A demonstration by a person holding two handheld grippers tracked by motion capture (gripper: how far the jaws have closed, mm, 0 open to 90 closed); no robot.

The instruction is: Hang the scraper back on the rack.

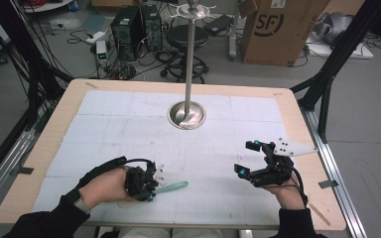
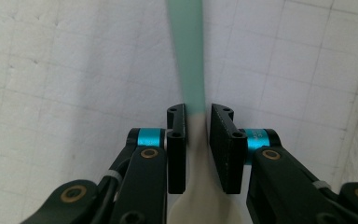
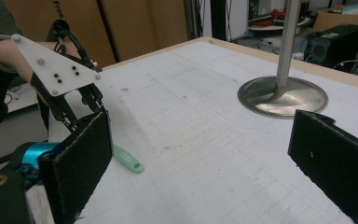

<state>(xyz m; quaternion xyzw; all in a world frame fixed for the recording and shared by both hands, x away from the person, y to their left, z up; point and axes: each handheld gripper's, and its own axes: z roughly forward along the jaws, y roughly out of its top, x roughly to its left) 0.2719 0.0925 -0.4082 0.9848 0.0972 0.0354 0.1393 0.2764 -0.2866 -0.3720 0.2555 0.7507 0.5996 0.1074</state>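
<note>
Low at centre-left of the high view, a green-handled utensil [image 1: 171, 187], judged light, stiff and somewhat slippery, is seen lying on the mat [image 1: 129, 124], its pale neck enclosed by the nearly closed left gripper [image 1: 151, 186], while the right gripper [image 1: 245, 157] is held wide open and empty.

The stand's base [image 1: 187, 115] sits mid-table, far behind the spatula [image 1: 171, 187] lying near the front-left edge.
</note>
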